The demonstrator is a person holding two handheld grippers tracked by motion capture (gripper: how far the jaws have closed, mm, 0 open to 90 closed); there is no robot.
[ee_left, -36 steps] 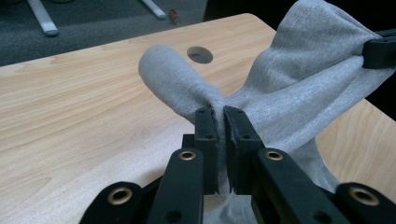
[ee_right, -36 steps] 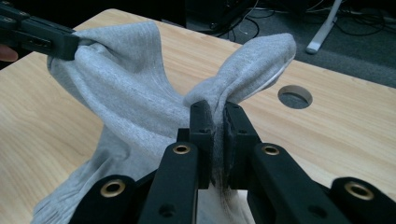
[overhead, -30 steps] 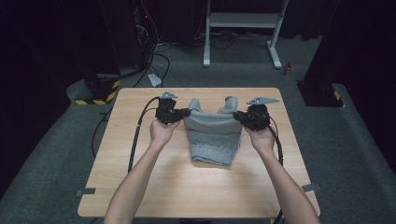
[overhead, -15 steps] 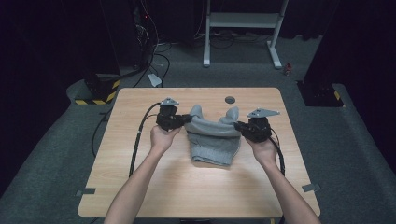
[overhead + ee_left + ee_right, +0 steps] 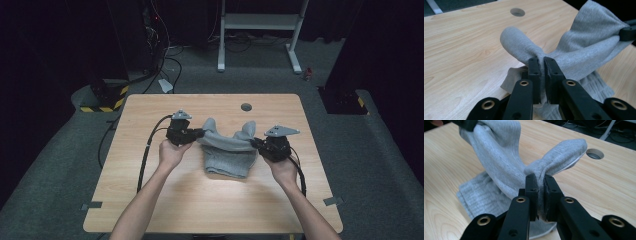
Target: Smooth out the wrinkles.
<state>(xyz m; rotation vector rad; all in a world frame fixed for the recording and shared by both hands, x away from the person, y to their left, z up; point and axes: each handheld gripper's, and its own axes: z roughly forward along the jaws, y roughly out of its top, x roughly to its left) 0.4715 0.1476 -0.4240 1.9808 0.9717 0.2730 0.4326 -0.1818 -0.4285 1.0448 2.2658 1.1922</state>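
Right gripper (image 5: 256, 143) lower now, table hole (image 5: 246, 107) uncovered

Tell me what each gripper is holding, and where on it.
Both hold one grey cloth: the left gripper pinches its upper edge at one end, the right gripper at the other.

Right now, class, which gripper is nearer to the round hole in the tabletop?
Right. The right gripper pinches the grey cloth just below and slightly right of the hole; the left gripper pinches the cloth's other end, farther off to the hole's lower left.
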